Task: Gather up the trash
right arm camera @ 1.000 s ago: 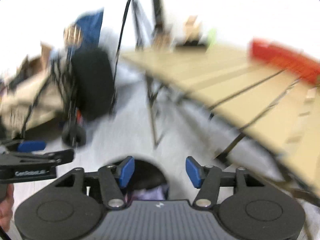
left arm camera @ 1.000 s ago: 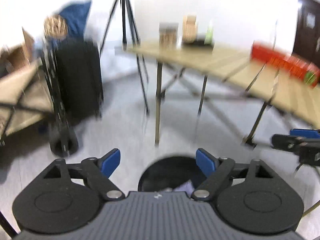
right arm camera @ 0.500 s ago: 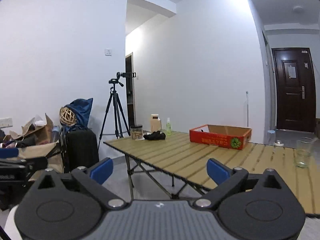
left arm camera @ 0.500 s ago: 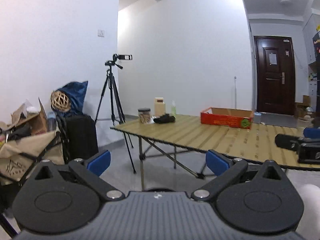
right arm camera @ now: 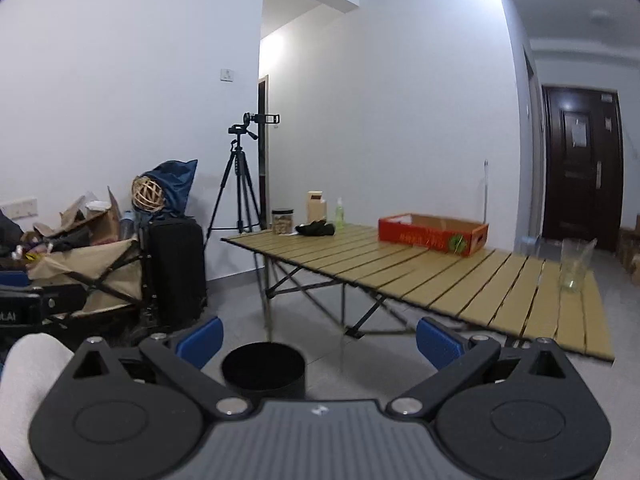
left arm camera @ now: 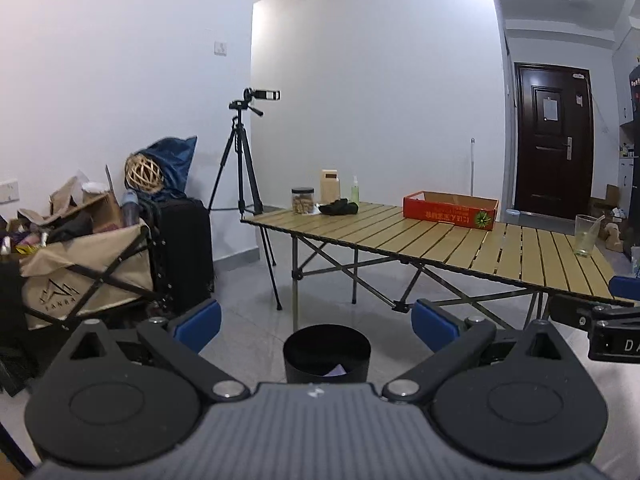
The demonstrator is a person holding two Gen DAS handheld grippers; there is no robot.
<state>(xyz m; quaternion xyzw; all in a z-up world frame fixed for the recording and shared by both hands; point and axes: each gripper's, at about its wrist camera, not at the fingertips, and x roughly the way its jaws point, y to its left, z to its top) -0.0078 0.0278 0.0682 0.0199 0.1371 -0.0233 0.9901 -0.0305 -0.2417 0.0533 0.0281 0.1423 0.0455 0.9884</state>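
A black round trash bin (left arm camera: 327, 354) stands on the grey floor in front of the table, with a pale scrap showing inside it. My left gripper (left arm camera: 316, 326) hovers above and behind the bin, open, nothing between its blue pads. In the right wrist view the same bin (right arm camera: 263, 370) sits low and left of centre. My right gripper (right arm camera: 318, 338) is open and empty too. Each gripper shows at the edge of the other's view: the right one (left arm camera: 600, 320) and the left one (right arm camera: 24, 304).
A slatted folding table (left arm camera: 460, 240) carries a red cardboard box (left arm camera: 450, 210), a jar, a carton, a green bottle, a dark cloth and a glass (left arm camera: 586, 236). A tripod (left arm camera: 244, 176), black suitcase (left arm camera: 182, 248) and loaded beige wagon (left arm camera: 84, 268) stand left. A dark door (left arm camera: 552, 140) is far right.
Both grippers have pulled back and risen from over the bin, so the view now takes in the whole room. Their jaws have spread wider. The bin now lies farther ahead.
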